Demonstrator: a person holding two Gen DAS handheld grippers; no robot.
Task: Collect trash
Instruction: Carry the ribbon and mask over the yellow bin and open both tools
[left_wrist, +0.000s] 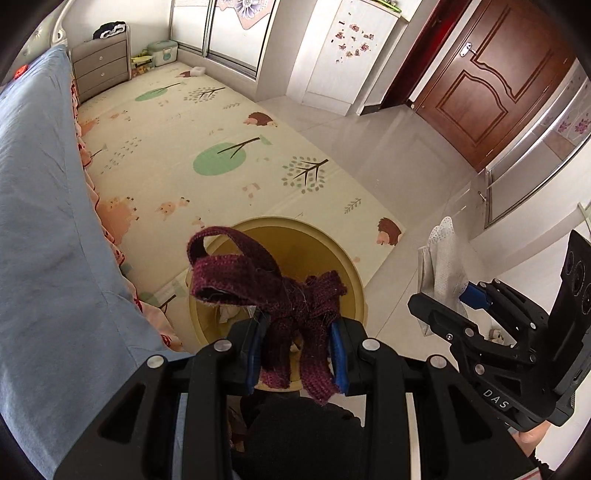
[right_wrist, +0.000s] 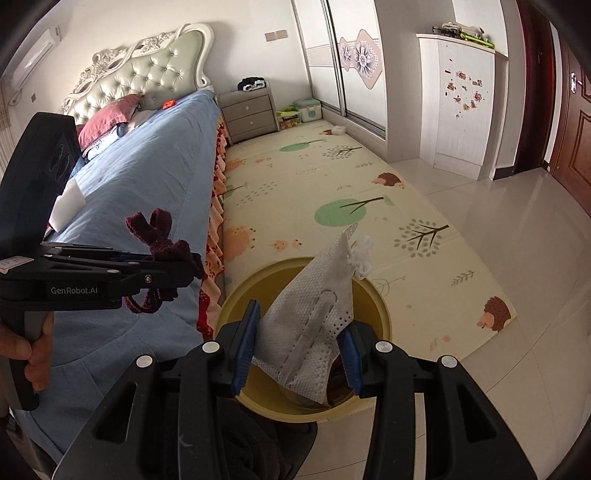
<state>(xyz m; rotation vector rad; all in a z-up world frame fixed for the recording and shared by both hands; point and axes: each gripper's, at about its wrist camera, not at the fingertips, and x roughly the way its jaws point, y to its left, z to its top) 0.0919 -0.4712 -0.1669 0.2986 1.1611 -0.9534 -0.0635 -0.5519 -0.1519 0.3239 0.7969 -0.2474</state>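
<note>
Over the bin: I hold both claws above the yellow bin (right_wrist: 373, 295), which stands on the play mat (left_wrist: 229, 122) just beside the bed (right_wrist: 155, 155).
Left claw: my left gripper (left_wrist: 297, 343) pinches a dark red knitted strap (left_wrist: 266, 280), loops standing up, loose ends hanging below the pads.
Right claw: my right gripper (right_wrist: 300, 341) pinches a white face mask (right_wrist: 314, 306) by its lower edge, ear loop dangling at the top.
Bin contents: some scraps already lie inside; I cannot tell what they are.
Step in hand: dropping both pieces in, as I judge it.
How to do it well: centre each claw inside the rim, lower a little, then spread the fingers fully.
Watch for: the strap's fuzzy yarn clinging to a pad, or the light mask drifting past the rim onto the mat.
</note>
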